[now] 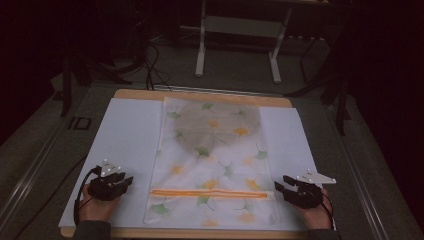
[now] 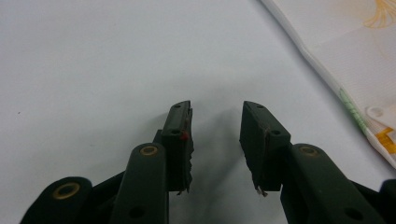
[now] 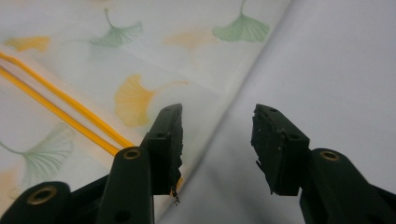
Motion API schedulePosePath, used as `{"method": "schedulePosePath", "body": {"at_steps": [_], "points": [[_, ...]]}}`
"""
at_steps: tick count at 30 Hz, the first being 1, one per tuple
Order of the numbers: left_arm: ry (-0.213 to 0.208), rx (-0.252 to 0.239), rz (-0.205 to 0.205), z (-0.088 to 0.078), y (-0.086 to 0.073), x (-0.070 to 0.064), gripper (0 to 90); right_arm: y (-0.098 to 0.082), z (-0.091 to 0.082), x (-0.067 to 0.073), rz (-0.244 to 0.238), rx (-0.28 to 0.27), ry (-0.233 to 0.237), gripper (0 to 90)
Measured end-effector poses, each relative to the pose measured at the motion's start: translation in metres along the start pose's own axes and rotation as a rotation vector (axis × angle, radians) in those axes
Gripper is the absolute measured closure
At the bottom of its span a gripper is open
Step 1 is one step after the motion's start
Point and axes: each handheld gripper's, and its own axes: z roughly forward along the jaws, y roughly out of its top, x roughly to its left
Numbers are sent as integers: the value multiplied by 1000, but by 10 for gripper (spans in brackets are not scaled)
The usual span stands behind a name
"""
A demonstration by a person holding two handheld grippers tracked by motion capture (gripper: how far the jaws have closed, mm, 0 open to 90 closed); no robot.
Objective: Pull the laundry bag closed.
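**Operator:** One cloth (image 1: 212,160) is what I'm working with, a pale sheet printed with ginkgo leaves. It lies flat down the middle of the white mat (image 1: 127,145) on the bench (image 1: 200,95), long axis running away from me, with an orange stripe (image 1: 212,192) across it near my end.

**Observer:** Where are your grippers relative to it?

**Operator:** I have one on each side, level with that stripe. My right gripper (image 1: 281,185) is the nearer: in the right gripper view one jaw hangs over the cloth's edge (image 3: 224,100) and the other over bare mat. My left gripper (image 1: 127,180) sits farther off on bare mat; in the left gripper view the cloth's hem (image 2: 327,74) runs past the upper right corner, clear of the jaws.

**Observer:** Holding anything?

**Operator:** No. Both have jaws spread apart with nothing between them.

**Observer:** So what does the move turn on?

**Operator:** I judge each gripper must travel inward, toward the other, to reach its side edge; the left has more ground to cover.
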Motion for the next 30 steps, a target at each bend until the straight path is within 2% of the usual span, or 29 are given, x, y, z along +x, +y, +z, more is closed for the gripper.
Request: {"method": "schedulePosePath", "body": {"at_steps": [5, 8, 9, 14, 20, 25, 30], "points": [[-9, -4, 11, -1, 1, -3, 630, 10, 3, 5, -25, -9, 44, 551], [-31, -15, 28, -2, 2, -4, 633, 16, 5, 8, -43, -6, 52, 551], [-42, -16, 32, -3, 2, -5, 634, 21, 6, 11, -62, -14, 76, 550], [-73, -23, 28, -4, 2, -6, 671, 35, 12, 23, -120, 3, 107, 541], [-65, -44, 5, -6, 2, -5, 642, 46, 20, 37, -168, 19, 154, 537], [-42, -43, 16, -8, 1, -4, 625, 52, 25, 46, -199, 28, 176, 540], [-40, -43, 26, -8, 0, -3, 661, 58, 32, 57, -219, 14, 218, 538]]}}
